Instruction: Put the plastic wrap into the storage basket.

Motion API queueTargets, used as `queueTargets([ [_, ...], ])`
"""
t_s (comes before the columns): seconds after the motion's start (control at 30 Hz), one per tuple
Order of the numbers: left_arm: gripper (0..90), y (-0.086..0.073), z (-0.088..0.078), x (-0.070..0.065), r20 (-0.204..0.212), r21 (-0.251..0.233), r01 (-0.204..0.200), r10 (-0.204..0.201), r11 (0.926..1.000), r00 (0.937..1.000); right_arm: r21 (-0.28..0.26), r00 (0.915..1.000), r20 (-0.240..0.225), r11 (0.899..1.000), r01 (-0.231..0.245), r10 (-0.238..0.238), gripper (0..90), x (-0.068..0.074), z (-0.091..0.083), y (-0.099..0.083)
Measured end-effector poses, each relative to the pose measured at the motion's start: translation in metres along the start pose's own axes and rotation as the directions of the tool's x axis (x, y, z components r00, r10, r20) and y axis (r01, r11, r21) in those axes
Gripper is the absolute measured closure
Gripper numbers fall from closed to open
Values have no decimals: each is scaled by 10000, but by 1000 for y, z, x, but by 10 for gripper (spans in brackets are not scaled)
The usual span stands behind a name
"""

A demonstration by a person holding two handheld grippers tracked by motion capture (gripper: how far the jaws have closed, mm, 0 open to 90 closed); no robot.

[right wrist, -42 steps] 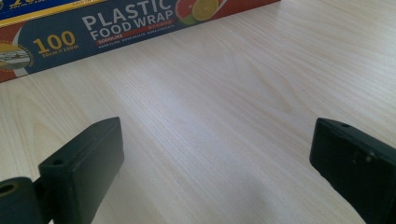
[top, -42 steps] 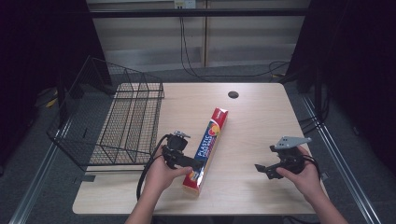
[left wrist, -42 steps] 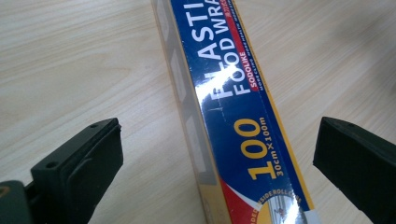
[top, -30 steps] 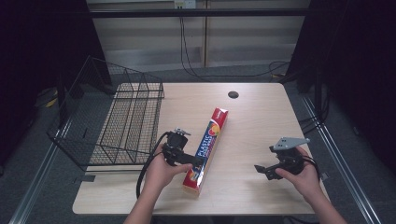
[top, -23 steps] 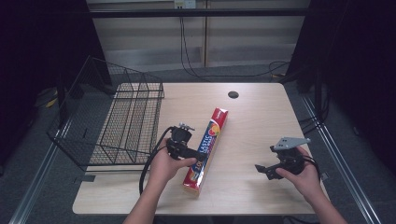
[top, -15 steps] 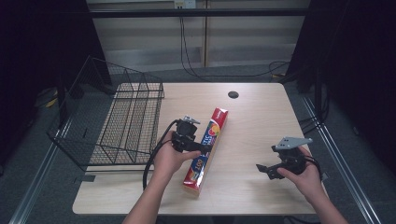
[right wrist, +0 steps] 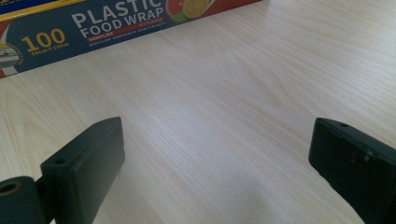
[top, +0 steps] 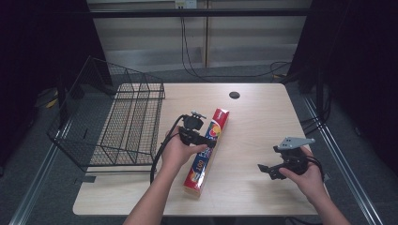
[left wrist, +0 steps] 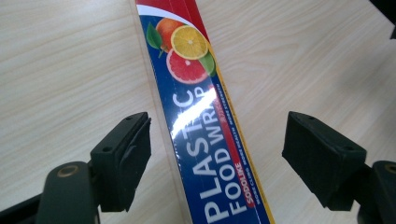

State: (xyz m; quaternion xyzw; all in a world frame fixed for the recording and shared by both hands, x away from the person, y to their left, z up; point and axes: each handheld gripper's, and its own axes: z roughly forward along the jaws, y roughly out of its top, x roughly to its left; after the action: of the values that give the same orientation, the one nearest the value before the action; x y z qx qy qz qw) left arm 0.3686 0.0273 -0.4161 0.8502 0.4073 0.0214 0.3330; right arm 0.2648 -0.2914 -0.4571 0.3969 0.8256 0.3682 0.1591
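The high view takes in the whole counter [top: 263,122] — a black wire basket [top: 123,123] at its left edge and the long plastic food wrap box [top: 207,151] lying flat near the middle. The left claw view shows the left claw [left wrist: 219,154] spread wide, the box between its jaws, neither pad touching. The box's long axis runs from the near edge away and slightly right. The right claw [top: 270,169] hovers well apart to the right, jaws wide — bare wood between them.
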Motion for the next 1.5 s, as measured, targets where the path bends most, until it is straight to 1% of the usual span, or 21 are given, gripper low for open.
queueTargets([
  [0.07,274,3,3,-2,-15,99,137,-137,9999,9999,-4,10000,19,10000,-21,21,35,0,0,0],
  [0.17,286,5,6,-2,182,277,45,-50,9996,9998,0,10000,-68,10000,-42,42,35,0,-1,0],
  [0.2,286,5,8,-4,156,311,212,-217,9993,9996,-20,10000,-33,10000,-37,37,36,0,-1,0],
  [0.23,285,5,9,-3,201,523,256,-267,9983,9994,-20,10000,-50,10000,-41,41,36,0,-1,0],
  [0.27,285,6,12,-2,212,700,484,-500,9964,9985,-14,10000,-9,10000,-38,38,36,0,0,0],
  [0.4,286,7,17,-1,16,939,308,-310,9951,9995,-31,10000,-25,10000,13,-13,37,1,0,0],
  [0.43,286,7,19,-3,-130,884,418,-408,9952,9991,-31,10000,-25,10000,13,-13,37,1,0,0],
  [0.53,295,7,23,0,-387,1036,266,-227,9943,9990,-44,10000,3,10000,23,-23,37,1,0,1],
  [0.77,292,7,32,1,-453,1171,242,-190,9928,9988,-56,10000,8,10000,21,-20,37,1,0,1],
  [0.83,282,8,34,1,-361,1211,241,-199,9923,9992,-54,10000,6,10000,12,-12,37,1,0,1],
  [0.87,283,8,37,0,-489,1129,355,-302,9930,9983,-43,10000,8,10000,16,-16,37,1,0,1],
  [0.9,285,8,39,0,-436,1344,259,-202,9906,9988,-46,10000,-4,10000,14,-14,37,1,0,1],
  [1.03,295,9,43,-1,-572,1469,159,-75,9890,9983,-51,10000,12,10000,16,-16,38,1,0,1],
  [1.13,318,10,45,-1,-739,1689,294,-170,9852,9971,-54,10000,-20,10000,10,-10,39,1,0,1],
  [1.17,322,11,47,0,-750,1856,438,-303,9817,9967,-85,10000,7,10000,8,-8,39,1,0,1],
  [1.23,335,11,48,0,-795,1853,483,-341,9815,9963,-89,10000,11,10000,18,-18,39,1,0,1],
  [1.27,339,12,50,-1,-913,2053,563,-381,9771,9951,-67,10000,-18,10000,3,-3,39,1,0,1],
  [1.37,345,13,52,0,-874,2188,571,-387,9741,9954,-73,10000,-48,10000,11,-11,39,1,0,1],
  [1.4,349,14,52,0,-933,2343,658,-450,9699,9946,-100,10000,-20,9999,-12,12,39,1,0,1],
  [1.47,353,15,53,0,-921,2340,594,-387,9704,9950,-104,10000,-2,9999,-13,13,39,1,0,1],
  [1.5,353,15,53,0,-906,2315,790,-593,9696,9941,-115,10000,11,9999,-7,7,39,1,0,1],
])
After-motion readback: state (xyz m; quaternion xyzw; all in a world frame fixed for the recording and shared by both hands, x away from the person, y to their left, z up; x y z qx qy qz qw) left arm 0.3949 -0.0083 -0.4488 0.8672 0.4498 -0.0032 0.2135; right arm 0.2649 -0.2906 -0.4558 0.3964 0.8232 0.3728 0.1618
